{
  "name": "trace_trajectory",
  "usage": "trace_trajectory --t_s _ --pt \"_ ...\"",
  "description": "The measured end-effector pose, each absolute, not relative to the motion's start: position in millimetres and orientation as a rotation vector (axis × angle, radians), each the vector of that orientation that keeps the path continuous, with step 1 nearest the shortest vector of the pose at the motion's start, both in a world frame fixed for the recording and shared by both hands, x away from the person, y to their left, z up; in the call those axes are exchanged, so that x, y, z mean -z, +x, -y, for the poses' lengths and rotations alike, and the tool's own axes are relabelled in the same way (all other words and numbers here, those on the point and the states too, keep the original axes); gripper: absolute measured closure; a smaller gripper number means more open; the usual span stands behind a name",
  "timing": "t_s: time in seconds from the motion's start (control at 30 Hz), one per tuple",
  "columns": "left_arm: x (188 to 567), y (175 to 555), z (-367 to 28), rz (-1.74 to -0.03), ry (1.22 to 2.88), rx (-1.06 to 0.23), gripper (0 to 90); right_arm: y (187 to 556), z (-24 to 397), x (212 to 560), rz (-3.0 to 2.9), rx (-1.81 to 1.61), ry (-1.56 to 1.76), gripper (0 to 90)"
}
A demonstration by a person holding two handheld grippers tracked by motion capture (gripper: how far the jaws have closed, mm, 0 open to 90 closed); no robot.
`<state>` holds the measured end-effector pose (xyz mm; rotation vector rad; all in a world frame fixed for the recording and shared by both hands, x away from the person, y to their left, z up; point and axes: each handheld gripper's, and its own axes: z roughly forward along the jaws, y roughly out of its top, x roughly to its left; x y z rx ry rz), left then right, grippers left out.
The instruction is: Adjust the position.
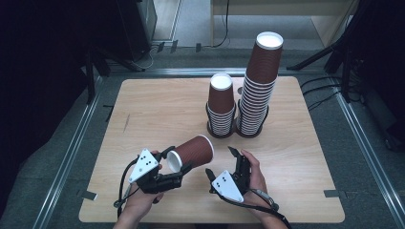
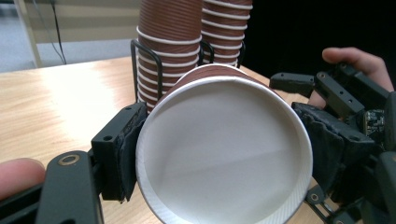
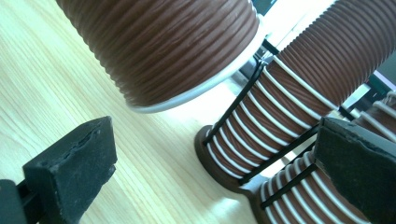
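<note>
left gripper (image 1: pixel 175 161): clamped on brown cup (image 1: pixel 191 152), held on its side near table's (image 1: pixel 143 109) front edge | right gripper (image 1: pixel 220 163): jaws apart, empty, just right of cup | two cup stacks (image 1: pixel 241 102): far

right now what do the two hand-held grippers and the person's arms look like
Both are black, boxy tools. The left hand-held gripper and the right hand-held gripper each carry a pale grey three-cornered plate with dark dots on top and trail a black cable. Their jaws end in thick black pads with rough, worn edges. The forearms are bare, no sleeves in view.
</note>
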<state>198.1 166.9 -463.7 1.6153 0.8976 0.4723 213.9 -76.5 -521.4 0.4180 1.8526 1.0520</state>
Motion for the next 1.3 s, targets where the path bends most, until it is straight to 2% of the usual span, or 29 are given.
trace_trajectory --t_s 0.5,0.67,1.3 --pt "466 197 -165 -0.895 1.6 -0.498 22.4 222 84 519 -1.935 -1.38 0.818 3.1" --pt "466 196 -166 -0.884 1.555 -0.512 22.3 221 84 518 -1.913 -1.473 0.951 0.0" --pt "466 195 -166 -0.879 1.55 -0.531 22.3 226 91 513 -1.808 -1.981 1.522 0.0"
